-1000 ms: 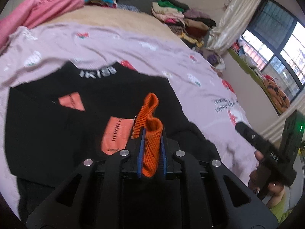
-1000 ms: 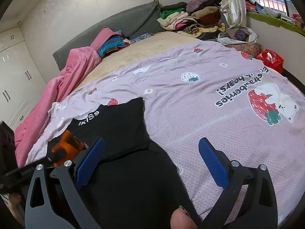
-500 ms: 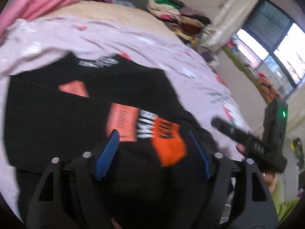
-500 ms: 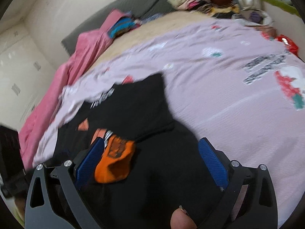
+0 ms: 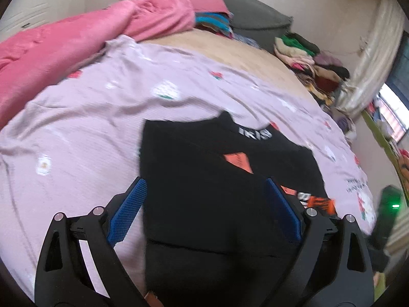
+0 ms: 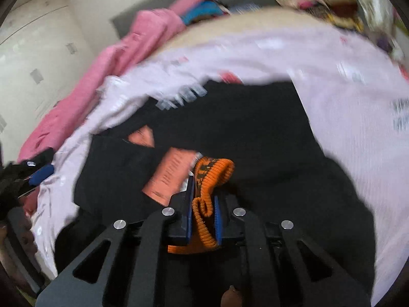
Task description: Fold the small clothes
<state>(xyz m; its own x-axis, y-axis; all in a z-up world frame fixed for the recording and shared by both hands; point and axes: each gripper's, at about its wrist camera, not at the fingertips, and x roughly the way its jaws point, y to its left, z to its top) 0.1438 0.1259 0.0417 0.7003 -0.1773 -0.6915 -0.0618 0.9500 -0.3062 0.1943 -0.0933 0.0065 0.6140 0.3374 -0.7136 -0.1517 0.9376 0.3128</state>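
A small black sweater point(image 5: 204, 179) with orange patches and an orange ribbed cuff point(image 5: 323, 203) lies on the lilac bedsheet point(image 5: 89, 133). My left gripper point(image 5: 204, 212) is open and empty, its blue pads standing over the sweater's left half. In the right wrist view the sweater point(image 6: 255, 133) fills the middle. My right gripper point(image 6: 203, 209) is shut on the orange cuff point(image 6: 209, 179) of the sleeve, which lies across the sweater's front beside an orange patch point(image 6: 171, 176). The left gripper shows at the far left of the right wrist view point(image 6: 38, 174).
A pink blanket point(image 5: 76, 43) is heaped along the bed's far left. A grey headboard cushion point(image 5: 250, 18) and a pile of clothes point(image 5: 306, 56) lie at the far end. A curtain and window point(image 5: 378, 58) stand at the right.
My left gripper let go of the orange cuff, opened and swung left over the sweater's body. My right gripper came in and closed on the orange cuff.
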